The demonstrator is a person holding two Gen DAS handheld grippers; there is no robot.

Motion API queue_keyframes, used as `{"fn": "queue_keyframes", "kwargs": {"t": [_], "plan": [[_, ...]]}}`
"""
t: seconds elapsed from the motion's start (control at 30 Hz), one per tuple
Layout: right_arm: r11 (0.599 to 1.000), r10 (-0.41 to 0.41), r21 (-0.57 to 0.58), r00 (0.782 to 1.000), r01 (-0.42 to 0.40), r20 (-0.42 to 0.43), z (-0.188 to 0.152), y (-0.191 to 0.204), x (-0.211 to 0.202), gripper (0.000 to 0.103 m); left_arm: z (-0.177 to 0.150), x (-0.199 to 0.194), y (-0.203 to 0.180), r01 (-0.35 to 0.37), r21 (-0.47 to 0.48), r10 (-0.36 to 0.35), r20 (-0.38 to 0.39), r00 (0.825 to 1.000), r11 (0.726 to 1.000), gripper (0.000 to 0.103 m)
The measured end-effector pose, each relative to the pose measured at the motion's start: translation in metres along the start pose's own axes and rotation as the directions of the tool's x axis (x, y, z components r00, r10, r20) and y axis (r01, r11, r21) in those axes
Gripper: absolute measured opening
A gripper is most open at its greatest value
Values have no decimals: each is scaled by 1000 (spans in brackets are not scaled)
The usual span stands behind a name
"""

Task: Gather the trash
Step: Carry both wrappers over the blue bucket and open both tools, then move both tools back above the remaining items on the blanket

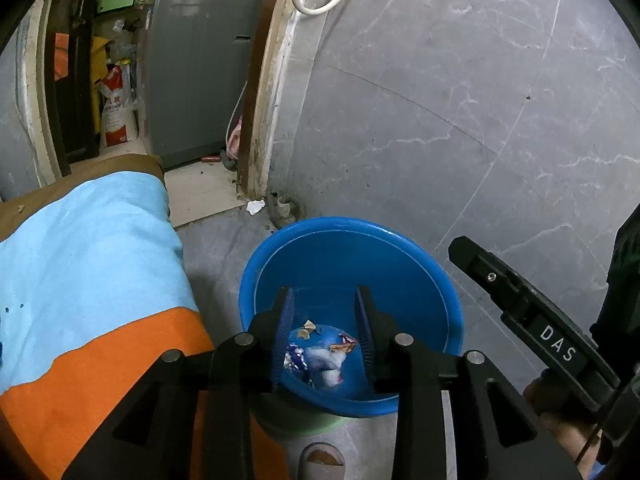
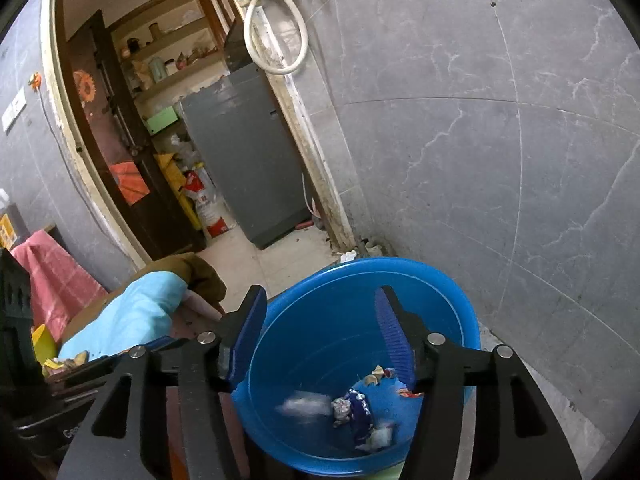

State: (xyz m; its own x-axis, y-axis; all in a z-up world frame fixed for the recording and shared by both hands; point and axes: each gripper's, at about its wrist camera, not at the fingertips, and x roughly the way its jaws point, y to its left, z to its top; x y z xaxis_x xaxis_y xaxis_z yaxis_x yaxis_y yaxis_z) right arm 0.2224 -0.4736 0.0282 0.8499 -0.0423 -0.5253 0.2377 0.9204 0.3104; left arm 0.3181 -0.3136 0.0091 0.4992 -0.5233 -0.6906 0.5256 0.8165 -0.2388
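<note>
A blue plastic bin (image 1: 340,252) stands on the grey floor by the wall; it also shows in the right wrist view (image 2: 332,320). Several wrappers and crumpled scraps (image 1: 320,356) lie at its bottom, also seen in the right wrist view (image 2: 356,412), one white piece blurred. My left gripper (image 1: 325,300) is open and empty above the bin. My right gripper (image 2: 320,304) is open and empty above the bin; its body shows in the left wrist view (image 1: 532,308) at the right.
A cushion (image 1: 80,260) in light blue and orange lies left of the bin. A white scrap (image 1: 255,206) lies on the floor by the door frame (image 1: 260,92). A grey appliance (image 2: 244,160) stands beyond the doorway. The grey tiled wall (image 2: 480,160) is right behind the bin.
</note>
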Motion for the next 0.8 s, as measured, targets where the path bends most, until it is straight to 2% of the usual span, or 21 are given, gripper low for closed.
{"fn": "queue_keyframes", "kwargs": {"t": [0.17, 0.4, 0.53, 0.7, 0.77, 0.8], "plan": [[1000, -8, -11, 1000, 8, 8, 3, 0, -2, 62, 1, -14, 2, -15, -13, 15, 29, 999, 1000, 35], [1000, -9, -22, 1000, 10, 23, 7, 7, 1, 69, 1, -39, 15, -62, -25, 63, 60, 996, 998, 39], [999, 4, -37, 999, -2, 32, 7, 16, 1, 82, 2, -59, 24, -91, -38, 94, 101, 990, 995, 52], [997, 26, -77, 998, -22, 59, 6, 33, -1, 94, 1, -90, 44, -138, -58, 145, 153, 977, 989, 67], [996, 46, -85, 995, -38, 88, 6, 40, -5, 100, -1, -105, 54, -175, -73, 186, 188, 964, 982, 84], [995, 56, -86, 993, -47, 102, 7, 43, -7, 103, -3, -114, 59, -197, -84, 211, 216, 953, 977, 87]]}}
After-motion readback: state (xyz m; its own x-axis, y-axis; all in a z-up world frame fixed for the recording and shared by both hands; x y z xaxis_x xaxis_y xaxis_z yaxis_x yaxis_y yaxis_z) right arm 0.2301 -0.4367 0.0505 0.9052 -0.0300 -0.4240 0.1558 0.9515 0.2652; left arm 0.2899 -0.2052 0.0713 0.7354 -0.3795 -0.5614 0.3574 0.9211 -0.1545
